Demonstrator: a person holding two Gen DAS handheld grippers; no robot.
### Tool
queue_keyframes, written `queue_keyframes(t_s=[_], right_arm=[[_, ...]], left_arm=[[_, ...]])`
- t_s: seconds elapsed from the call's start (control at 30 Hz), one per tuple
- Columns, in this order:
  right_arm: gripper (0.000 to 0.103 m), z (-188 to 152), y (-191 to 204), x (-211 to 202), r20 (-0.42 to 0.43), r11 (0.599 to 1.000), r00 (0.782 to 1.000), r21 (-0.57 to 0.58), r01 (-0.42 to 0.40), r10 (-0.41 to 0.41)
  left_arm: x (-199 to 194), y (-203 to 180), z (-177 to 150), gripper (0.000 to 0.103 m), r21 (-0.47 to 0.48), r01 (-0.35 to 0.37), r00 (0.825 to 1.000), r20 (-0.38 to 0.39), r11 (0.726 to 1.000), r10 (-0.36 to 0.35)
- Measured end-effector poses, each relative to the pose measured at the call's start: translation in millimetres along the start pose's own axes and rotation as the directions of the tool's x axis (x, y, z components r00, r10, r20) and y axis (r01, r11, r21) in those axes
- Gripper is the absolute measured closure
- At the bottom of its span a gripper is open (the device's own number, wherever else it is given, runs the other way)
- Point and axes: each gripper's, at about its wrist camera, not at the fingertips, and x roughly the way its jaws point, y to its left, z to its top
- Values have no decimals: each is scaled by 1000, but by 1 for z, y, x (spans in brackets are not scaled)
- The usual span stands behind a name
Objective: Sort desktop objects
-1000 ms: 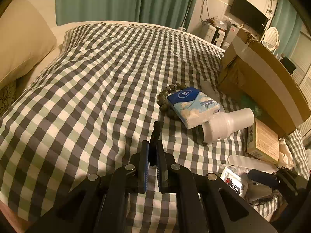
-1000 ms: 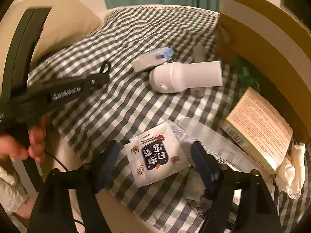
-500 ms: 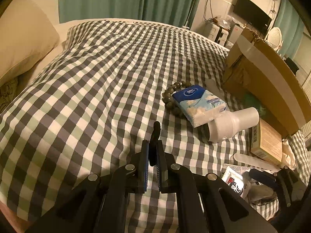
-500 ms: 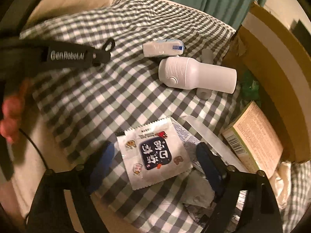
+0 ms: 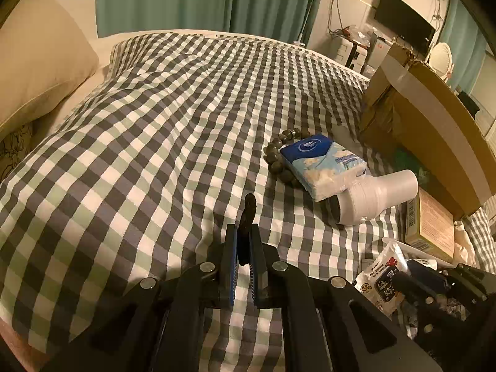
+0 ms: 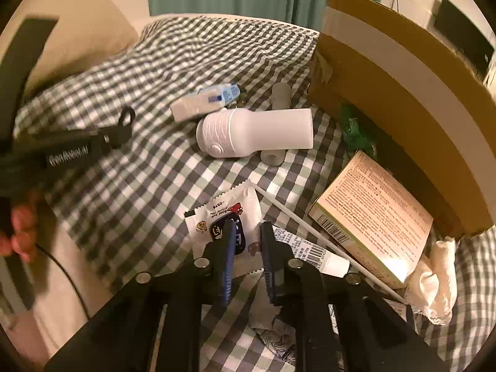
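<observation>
While the left tongs (image 5: 245, 241) hover above the checked bedspread (image 5: 148, 142), their blue pads are clamped on a thin black clip (image 5: 249, 214) that sticks up beyond the tips. To the right of them lie a bead bracelet (image 5: 274, 155), a blue tissue pack (image 5: 325, 164) resting partly on it, and a white bottle (image 5: 372, 197) on its side touching the pack. Further right stands an open cardboard box (image 5: 434, 124), with a small printed carton (image 6: 372, 217) lying at its foot.

The right tongs (image 6: 246, 232) are at the near right edge of the bed, their jaws closing on a white snack sachet (image 6: 229, 214) with a dark label; the sachet sits between the pads, its upper half showing above the tips and its serrated lower edge below. A white stick (image 6: 310, 232) runs diagonally just right of it.

Compared with a second ago, the right jaws, then spread wide on either side of the sachet, have come nearly together; the left tongs have kept the same grip.
</observation>
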Motion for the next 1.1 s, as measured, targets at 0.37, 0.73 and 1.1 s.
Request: queue_keyframes(t_s=[0.37, 0.73, 1.1], right_arm=[[93, 11, -16, -27, 108, 987, 988, 106, -124, 112], [94, 22, -39, -72, 239, 977, 965, 158, -146, 106], [94, 24, -61, -75, 231, 946, 953, 214, -245, 195]], left_arm=[[-5, -5, 2, 96, 26, 32, 999, 24, 999, -32], [-38, -36, 19, 96, 101, 85, 992, 89, 991, -94], [-60, -69, 43, 96, 181, 113, 976, 166, 977, -144]])
